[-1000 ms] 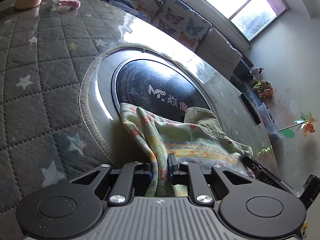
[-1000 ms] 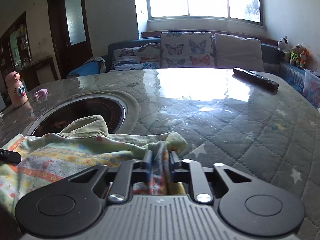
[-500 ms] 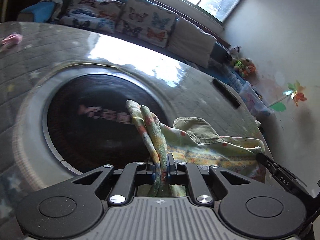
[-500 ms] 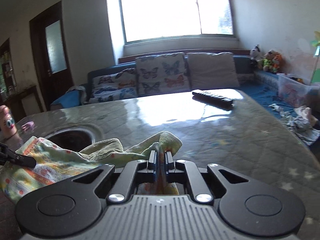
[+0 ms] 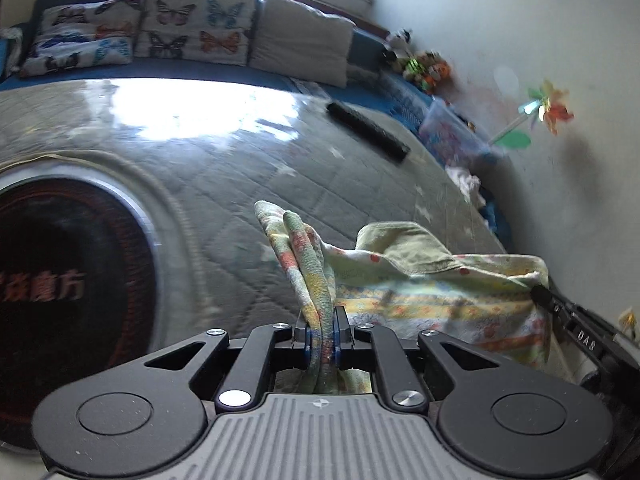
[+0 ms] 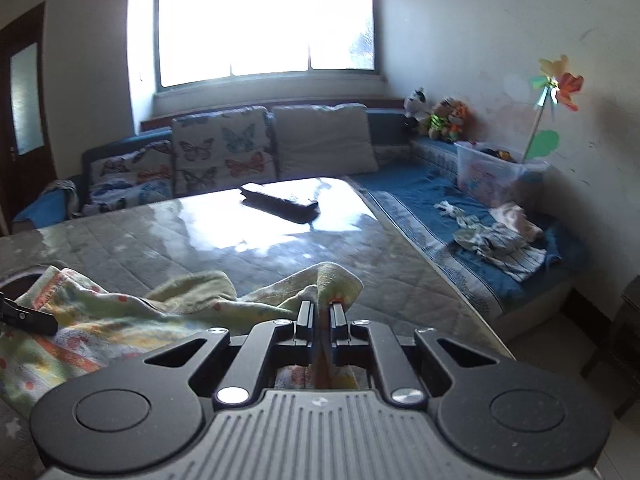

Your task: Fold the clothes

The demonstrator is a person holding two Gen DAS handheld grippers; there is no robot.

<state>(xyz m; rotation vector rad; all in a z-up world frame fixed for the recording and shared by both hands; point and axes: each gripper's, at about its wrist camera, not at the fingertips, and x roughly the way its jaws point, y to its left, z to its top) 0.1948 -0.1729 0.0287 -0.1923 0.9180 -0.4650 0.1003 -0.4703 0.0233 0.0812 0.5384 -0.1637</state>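
Left gripper point(image 5: 321, 334) is clamped tight, its two blue-padded fingers point(image 5: 307, 336) pressed close together with a bunched fold of the patterned garment point(image 5: 420, 288) pinched between them. Right gripper point(image 6: 320, 322) is clamped as well, jaws nearly meeting on a thin edge of the same cloth. From the left wrist view, the right tool's black fingertips come in from the right side, gripping the far corner. From the right wrist view, the left tool's black tip pokes in at the left edge. Both grippers sit level and point forward, apart from each other, the cloth spanning between them.
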